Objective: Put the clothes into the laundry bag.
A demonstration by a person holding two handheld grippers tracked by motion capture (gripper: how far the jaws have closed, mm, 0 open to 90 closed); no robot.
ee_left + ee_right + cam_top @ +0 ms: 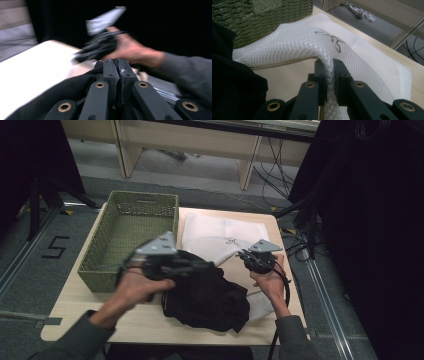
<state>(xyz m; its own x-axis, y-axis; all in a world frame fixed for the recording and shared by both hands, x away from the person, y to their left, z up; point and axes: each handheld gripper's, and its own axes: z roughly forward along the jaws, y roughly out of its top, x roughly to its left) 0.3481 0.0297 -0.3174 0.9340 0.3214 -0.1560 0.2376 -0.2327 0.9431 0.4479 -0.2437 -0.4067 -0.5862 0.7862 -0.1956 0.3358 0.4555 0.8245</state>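
- Desk (75,305) of pale wood carries a green woven rectangular basket (131,235) at its left, a white mesh laundry bag (220,236) spread flat toward the back, and a crumpled black cloth garment (210,295) heaped at the front centre.
- Left gripper (172,265) sits over the upper left edge of the black garment, just beside the basket's near right corner; the picture is blurred here.
- Left gripper view: its fingers (110,72) are clenched together, black cloth (62,92) bunched at and below them. Whether a fold is actually pinched between the tips cannot be told from the blur.
- Right gripper (248,256) is held at the right of the garment, above the bag's near edge, with the person's hand (272,280) wrapped around it.
- Right gripper view: its fingers (342,75) are clamped on a rolled edge of the white mesh bag (297,47), which arches up from the desk (419,72) and down between them.
- A thin dark cord (333,40) lies curled on the mesh just beyond the gripped fold.
- Black garment touches the bag's lifted edge and overlaps its lower part.
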